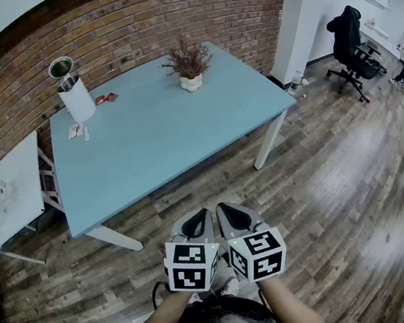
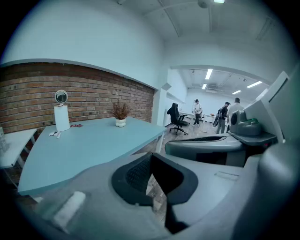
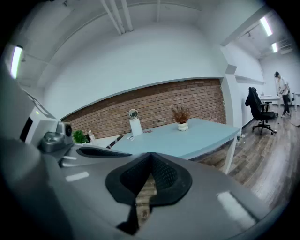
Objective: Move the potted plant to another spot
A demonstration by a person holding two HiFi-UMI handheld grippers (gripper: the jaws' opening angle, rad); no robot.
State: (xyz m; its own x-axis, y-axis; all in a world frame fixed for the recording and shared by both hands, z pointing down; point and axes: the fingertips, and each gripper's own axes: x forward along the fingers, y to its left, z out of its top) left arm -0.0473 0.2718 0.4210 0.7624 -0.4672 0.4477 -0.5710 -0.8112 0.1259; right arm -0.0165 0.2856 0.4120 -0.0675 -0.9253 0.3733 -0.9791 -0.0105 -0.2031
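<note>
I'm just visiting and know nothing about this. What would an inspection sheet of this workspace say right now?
Surface: light blue table, mostly bare.
Job's things: dried plant in a white pot, upright near the far edge.
Clutter: white cylinder with a round metal top, small red packets, far left corner.
Grippers: left gripper and right gripper both shut, empty, over the floor.
Cables: nothing seen on the table.
Surroundings: brick wall, wooden floor, black office chair.

Brick wall (image 1: 130, 18), pale blue table (image 1: 154, 141), wood plank floor (image 1: 338, 175), black office chair (image 1: 347, 39)
</note>
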